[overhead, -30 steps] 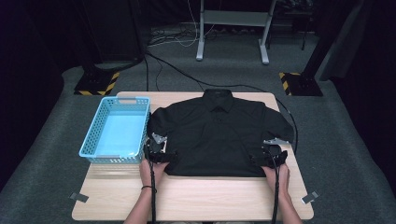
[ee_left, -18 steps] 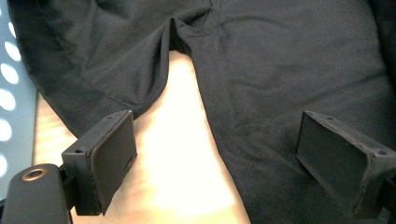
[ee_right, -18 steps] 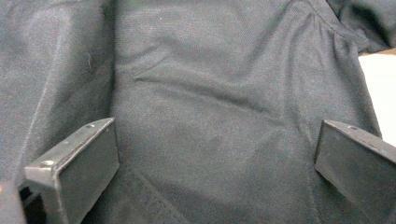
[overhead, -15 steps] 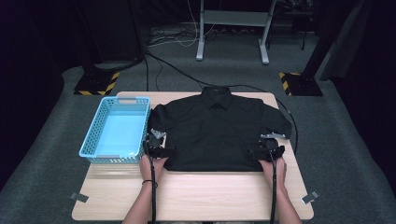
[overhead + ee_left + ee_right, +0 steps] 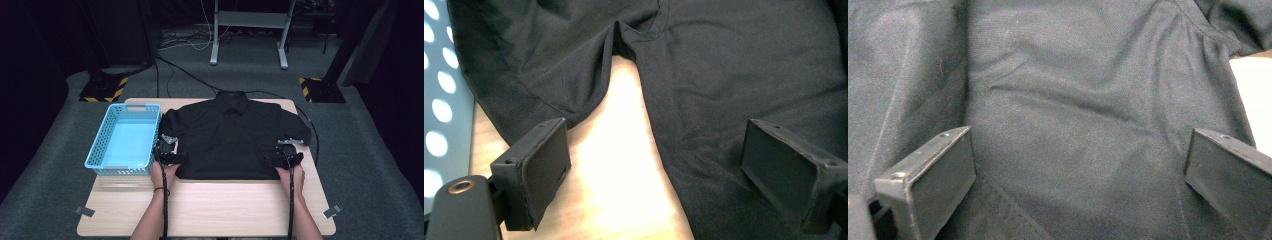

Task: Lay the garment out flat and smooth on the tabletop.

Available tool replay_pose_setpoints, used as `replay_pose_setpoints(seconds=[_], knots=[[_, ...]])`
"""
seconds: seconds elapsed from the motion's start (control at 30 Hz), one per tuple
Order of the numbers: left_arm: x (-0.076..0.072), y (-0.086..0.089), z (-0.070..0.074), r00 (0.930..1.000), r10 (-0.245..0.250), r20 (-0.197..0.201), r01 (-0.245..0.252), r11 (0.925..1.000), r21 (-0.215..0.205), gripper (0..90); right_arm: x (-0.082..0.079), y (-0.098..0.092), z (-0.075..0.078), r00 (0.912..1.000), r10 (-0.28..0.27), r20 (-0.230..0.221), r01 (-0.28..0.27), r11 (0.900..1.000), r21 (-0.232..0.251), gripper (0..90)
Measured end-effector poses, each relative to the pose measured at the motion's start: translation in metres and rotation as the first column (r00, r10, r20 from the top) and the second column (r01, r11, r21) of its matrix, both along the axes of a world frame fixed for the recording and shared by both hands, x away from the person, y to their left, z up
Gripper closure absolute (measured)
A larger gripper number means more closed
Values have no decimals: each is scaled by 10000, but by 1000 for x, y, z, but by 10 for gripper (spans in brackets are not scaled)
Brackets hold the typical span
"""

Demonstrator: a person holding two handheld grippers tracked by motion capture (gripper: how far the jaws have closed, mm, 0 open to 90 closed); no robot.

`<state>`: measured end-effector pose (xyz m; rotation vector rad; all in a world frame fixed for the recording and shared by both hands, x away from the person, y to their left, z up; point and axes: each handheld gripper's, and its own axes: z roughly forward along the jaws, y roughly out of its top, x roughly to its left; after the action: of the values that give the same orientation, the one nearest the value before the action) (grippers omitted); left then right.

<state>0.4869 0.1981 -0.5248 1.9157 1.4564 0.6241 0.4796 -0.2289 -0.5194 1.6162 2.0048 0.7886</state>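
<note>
Shirt (image 5: 232, 137): flat, collar away, hem nearest.
Left gripper (image 5: 172, 158): unclenched, over left side seam.
Right gripper (image 5: 282, 161): unclenched, over right hem corner.

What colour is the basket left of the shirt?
Light blue basket, perforated walls; clearest in the high view.

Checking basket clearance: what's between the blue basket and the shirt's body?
The shirt's sleeve, lying beside the blue basket, then bare table, per the left gripper view.

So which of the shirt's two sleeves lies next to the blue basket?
The sleeve by the left gripper; the other sleeve lies across the table, by the right gripper.
</note>
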Motion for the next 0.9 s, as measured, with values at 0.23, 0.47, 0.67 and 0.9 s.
replay_pose_setpoints(seconds=[0.23, 0.47, 0.67, 0.9], knots=[[4, 0, 0, 10000, 54, 7, -54, 10000, -4, 121, 4, 1, 1, 10000, -31, -76, 30, 10000, -37, 0], [7, 0, 0, 10000, 75, 21, -75, 10000, 2, 123, 9, 1, 1, 10000, -30, -92, 29, 10000, -47, 0], [7, 0, 0, 10000, 47, 2, -47, 10000, -10, 125, 10, 2, 1, 9999, -102, -125, 101, 9999, -26, 0], [0, 0, 11, 9998, -25, -195, 14, 9985, -540, 92, 4, -3, 7, 10000, -43, -34, 45, 9970, 776, 3]])
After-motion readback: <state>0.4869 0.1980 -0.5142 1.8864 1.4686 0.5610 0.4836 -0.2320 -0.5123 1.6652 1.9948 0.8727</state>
